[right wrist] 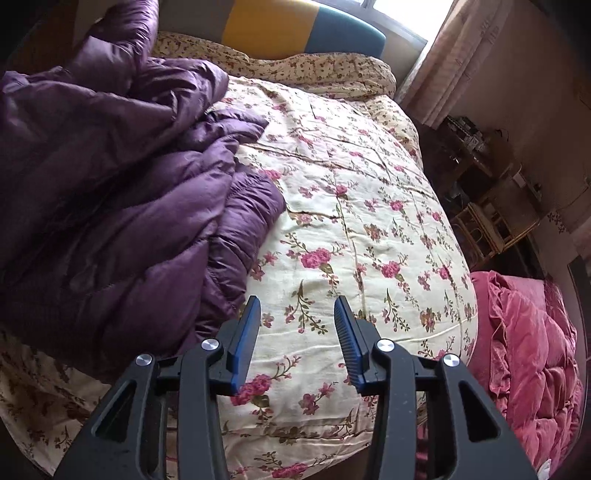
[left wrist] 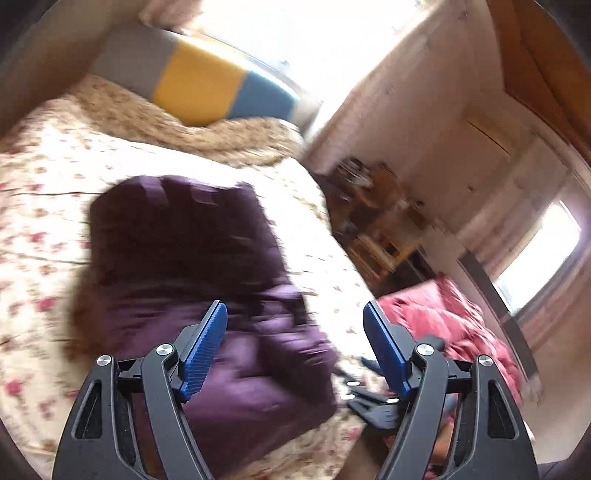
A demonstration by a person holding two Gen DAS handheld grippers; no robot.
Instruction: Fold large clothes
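Observation:
A purple puffer jacket (left wrist: 192,258) lies bunched on the floral bedspread (left wrist: 44,177); the left wrist view is motion-blurred. My left gripper (left wrist: 295,314) hangs above the jacket's near edge, its blue pads wide apart and nothing between them. In the right wrist view the same jacket (right wrist: 110,184) fills the left side in a rumpled heap on the bedspread (right wrist: 351,206). My right gripper (right wrist: 297,306) is open just right of the jacket's edge, over bare floral cloth, holding nothing. The right gripper's black frame (left wrist: 373,402) shows low in the left wrist view.
A striped grey, yellow and blue headboard (right wrist: 295,26) stands at the bed's far end under a bright window. A pink quilt (right wrist: 528,350) lies beyond the bed's right edge. Wooden shelves and a rattan chair (right wrist: 484,225) stand by the right wall.

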